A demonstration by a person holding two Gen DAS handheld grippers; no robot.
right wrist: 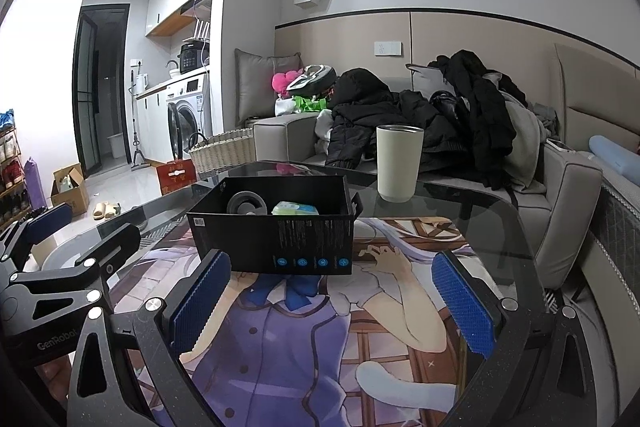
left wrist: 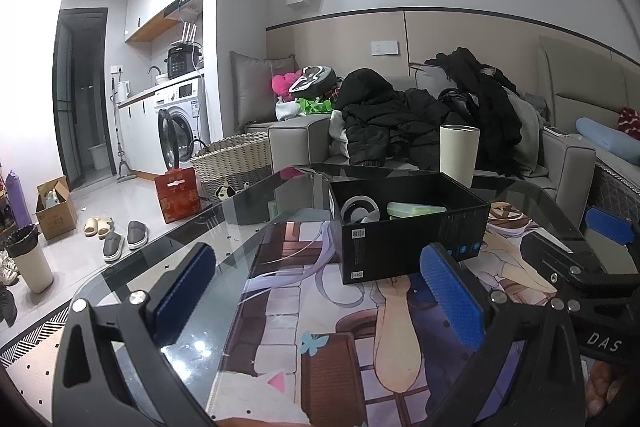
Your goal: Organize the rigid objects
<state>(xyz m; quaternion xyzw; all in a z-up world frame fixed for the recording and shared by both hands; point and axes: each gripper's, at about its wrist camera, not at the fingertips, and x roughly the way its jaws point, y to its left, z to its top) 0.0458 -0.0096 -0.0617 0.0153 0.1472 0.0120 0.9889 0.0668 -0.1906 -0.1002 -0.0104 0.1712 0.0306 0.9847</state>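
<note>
A black open box (left wrist: 408, 227) (right wrist: 276, 227) stands on the printed mat (left wrist: 320, 327) (right wrist: 304, 339) on the glass table. Inside it lie a round grey-and-white disc (left wrist: 359, 209) (right wrist: 247, 203) and a light green pack (left wrist: 416, 208) (right wrist: 295, 208). A cream tumbler (left wrist: 459, 153) (right wrist: 399, 162) stands behind the box, to its right. My left gripper (left wrist: 320, 291) is open and empty, just in front of the box. My right gripper (right wrist: 332, 297) is open and empty, also just in front of the box. The left gripper also shows at the left edge of the right wrist view (right wrist: 68, 247).
A grey sofa (left wrist: 568, 163) (right wrist: 568, 183) piled with dark jackets runs behind the table. A wicker basket (left wrist: 236, 159) (right wrist: 220, 151), a red box (left wrist: 178, 195), slippers (left wrist: 124, 239) and a cardboard carton (left wrist: 56, 207) lie on the floor to the left.
</note>
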